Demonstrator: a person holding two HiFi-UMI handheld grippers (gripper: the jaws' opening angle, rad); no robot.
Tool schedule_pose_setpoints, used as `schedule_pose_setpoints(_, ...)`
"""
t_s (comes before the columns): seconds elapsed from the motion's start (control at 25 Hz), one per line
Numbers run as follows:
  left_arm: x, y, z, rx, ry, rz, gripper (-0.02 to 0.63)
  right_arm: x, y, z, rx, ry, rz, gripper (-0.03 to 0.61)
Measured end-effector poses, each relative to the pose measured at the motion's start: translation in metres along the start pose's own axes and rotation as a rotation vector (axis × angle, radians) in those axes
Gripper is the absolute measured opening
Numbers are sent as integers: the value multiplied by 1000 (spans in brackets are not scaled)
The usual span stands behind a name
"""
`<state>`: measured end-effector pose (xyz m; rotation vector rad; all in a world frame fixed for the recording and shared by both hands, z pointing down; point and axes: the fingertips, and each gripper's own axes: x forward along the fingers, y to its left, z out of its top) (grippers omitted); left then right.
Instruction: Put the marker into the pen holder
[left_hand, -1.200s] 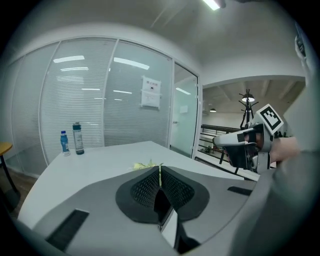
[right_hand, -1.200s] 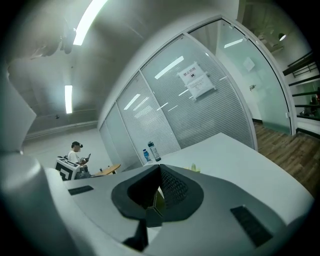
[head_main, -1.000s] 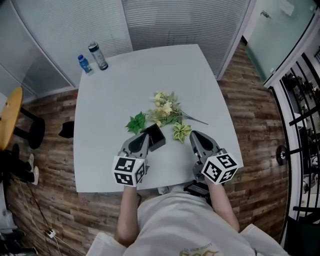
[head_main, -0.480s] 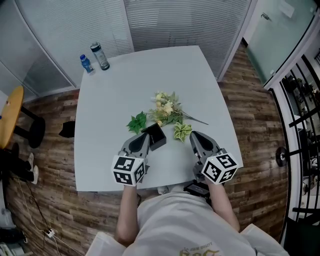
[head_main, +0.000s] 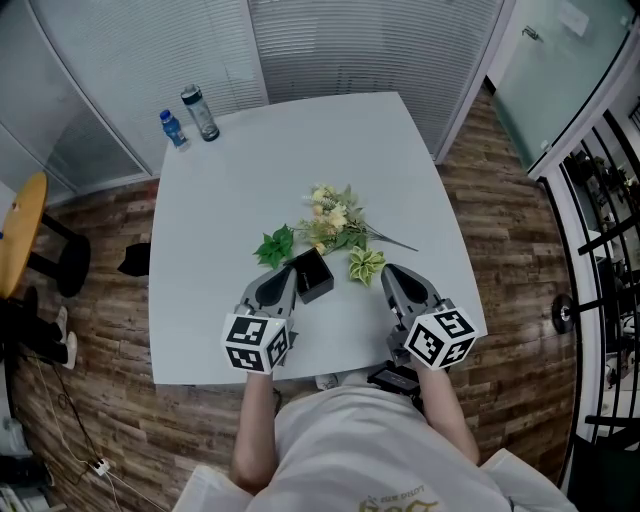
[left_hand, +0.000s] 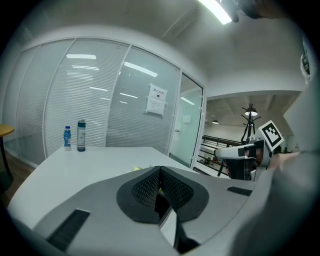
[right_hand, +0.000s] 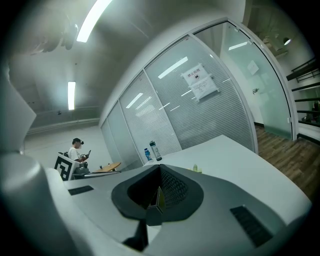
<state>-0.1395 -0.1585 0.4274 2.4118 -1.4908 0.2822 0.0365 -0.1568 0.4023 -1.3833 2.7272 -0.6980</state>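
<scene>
A black box-shaped pen holder (head_main: 313, 273) stands on the white table (head_main: 230, 190) near its front edge, just right of my left gripper (head_main: 284, 273). That gripper's jaws are closed tip to tip with nothing between them, as the left gripper view (left_hand: 160, 170) also shows. My right gripper (head_main: 388, 270) rests apart to the right of the holder. Its jaws also meet at the tips (right_hand: 160, 170) and hold nothing. No marker shows in any view.
Artificial flowers (head_main: 335, 228) and green leaf sprigs (head_main: 272, 244) lie just beyond the holder. Two bottles (head_main: 198, 112) stand at the far left corner, also seen as bottles (left_hand: 81, 135) in the left gripper view. A stool (head_main: 20, 235) is left of the table. A person (right_hand: 77, 149) sits in the background.
</scene>
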Motion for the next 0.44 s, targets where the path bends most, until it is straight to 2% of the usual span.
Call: schedule_pose_setpoints(0.44,0,7,-5,-29,27,-15,11,6,1,-2,12,2,-3,15)
